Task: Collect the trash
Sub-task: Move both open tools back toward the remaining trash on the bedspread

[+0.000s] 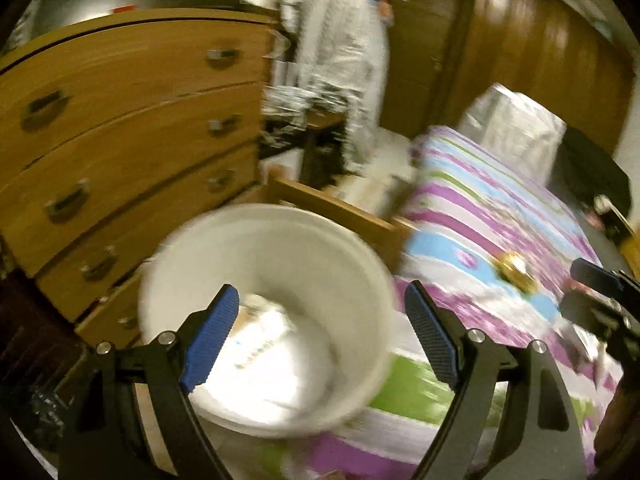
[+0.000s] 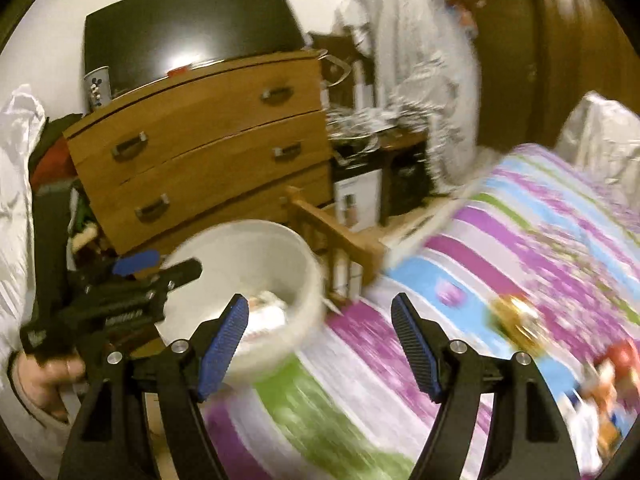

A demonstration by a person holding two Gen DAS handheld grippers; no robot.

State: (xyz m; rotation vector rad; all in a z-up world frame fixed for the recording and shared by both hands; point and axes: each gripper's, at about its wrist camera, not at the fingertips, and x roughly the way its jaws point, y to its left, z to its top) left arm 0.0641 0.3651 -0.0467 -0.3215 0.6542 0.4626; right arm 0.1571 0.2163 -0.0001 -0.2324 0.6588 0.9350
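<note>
A white bin (image 1: 296,240) stands beside the bed with crumpled white trash (image 1: 268,344) lying in it. My left gripper (image 1: 322,308) hovers over the bin's mouth, open, with nothing between its pads. My right gripper (image 2: 320,312) is open and empty too, above the striped bedspread (image 2: 460,264) just right of the bin (image 2: 248,252). A gold wrapper (image 2: 516,320) lies on the bedspread, and a red and multicoloured piece of litter (image 2: 612,368) lies further right. In the right wrist view a hand (image 2: 44,376) holds the left gripper (image 2: 164,267) at the bin's left rim.
A wooden chest of drawers (image 2: 208,144) stands behind the bin, with a dark screen (image 2: 188,24) on top. The wooden bed frame (image 2: 340,236) runs between bin and mattress. A cluttered chair with pale clothing (image 2: 420,72) stands further back, beside brown wardrobe doors (image 1: 540,40).
</note>
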